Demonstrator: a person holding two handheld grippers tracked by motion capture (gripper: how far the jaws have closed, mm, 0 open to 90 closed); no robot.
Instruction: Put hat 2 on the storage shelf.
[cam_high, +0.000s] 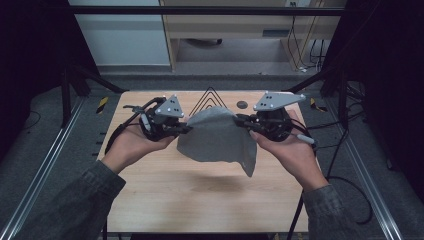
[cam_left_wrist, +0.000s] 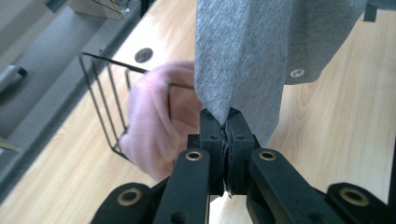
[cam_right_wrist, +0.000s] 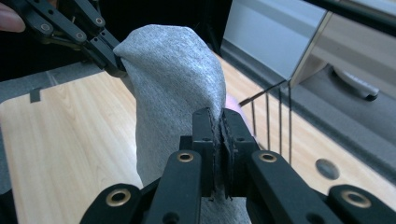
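Soft grey knit cloth (cam_high: 217, 135) hangs mid-frame above light wooden table (cam_high: 165, 195). Left gripper (cam_high: 186, 129) clamped on left edge, right gripper (cam_high: 240, 120) clamped on right edge.

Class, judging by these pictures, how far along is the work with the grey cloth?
Done: the left gripper and right gripper are each shut on an edge of the grey cloth, which hangs lifted above the wooden table. In hand: holding it up between them. Left, probably: spreading or folding it and laying it down.
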